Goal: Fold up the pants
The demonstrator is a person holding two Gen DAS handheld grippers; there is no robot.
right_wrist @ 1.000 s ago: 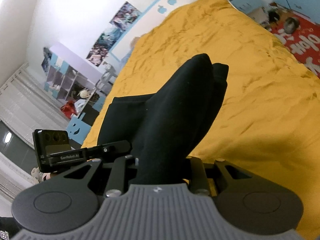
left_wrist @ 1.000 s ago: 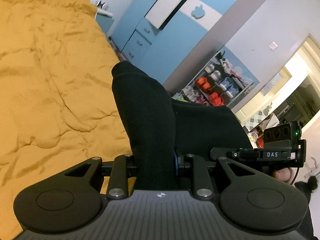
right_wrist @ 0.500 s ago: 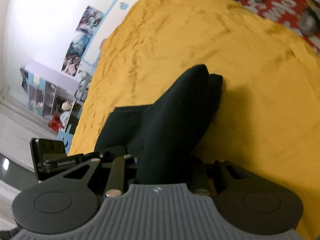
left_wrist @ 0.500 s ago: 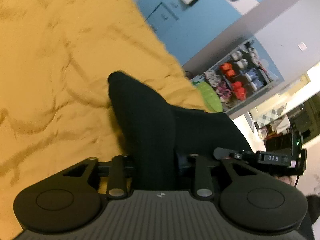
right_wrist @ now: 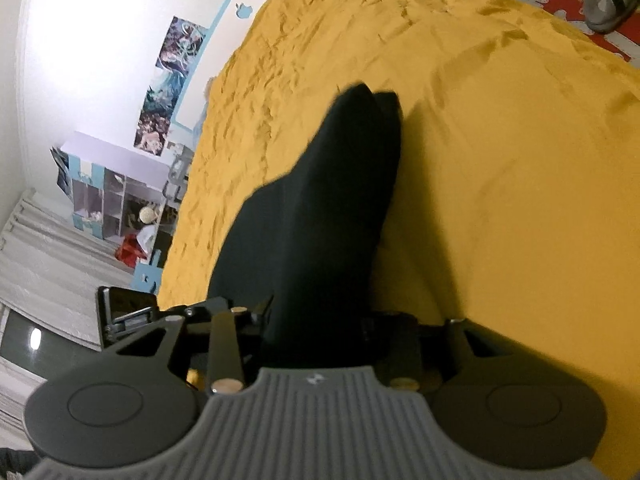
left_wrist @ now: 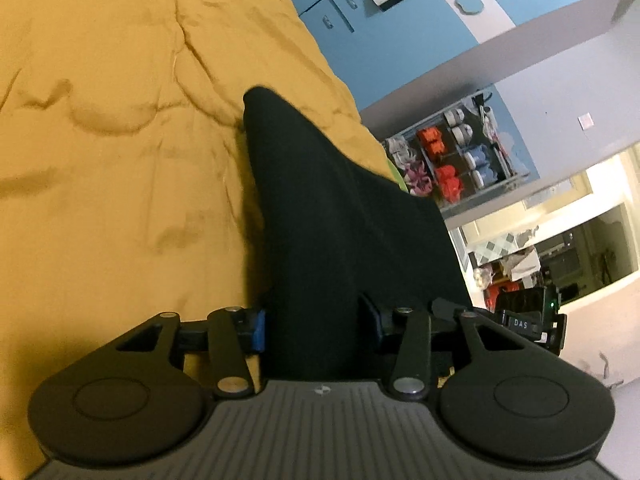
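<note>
Task status: a fold is being laid down. The black, soft knit fabric pants (left_wrist: 340, 240) lie on the bed, over the wrinkled mustard-yellow quilted bedspread (left_wrist: 120, 140), with one end bunched and rising into both tools. The far end of the garment rests on the bedspread as a rounded, doubled-over edge; in the right wrist view two layers show there, one just beside the other.

Left tool (left_wrist: 316, 320): its jaws have just been opening. The blue-padded left finger (left_wrist: 258, 330) stands apart from the fabric, so the cloth passes between the jaws without being clamped.

Right tool (right_wrist: 316, 324): its jaws have just been opening as well. The fabric lies between them; the grip appears released, though dark cloth hides the pads.

Remaining work, as judged: withdraw both tools, flatten the raised bunch, and make any further fold. Whether more folds are needed cannot be told.

Material notes: the pants are matte, limp and thick; the bedspread is puckered and yielding.
</note>
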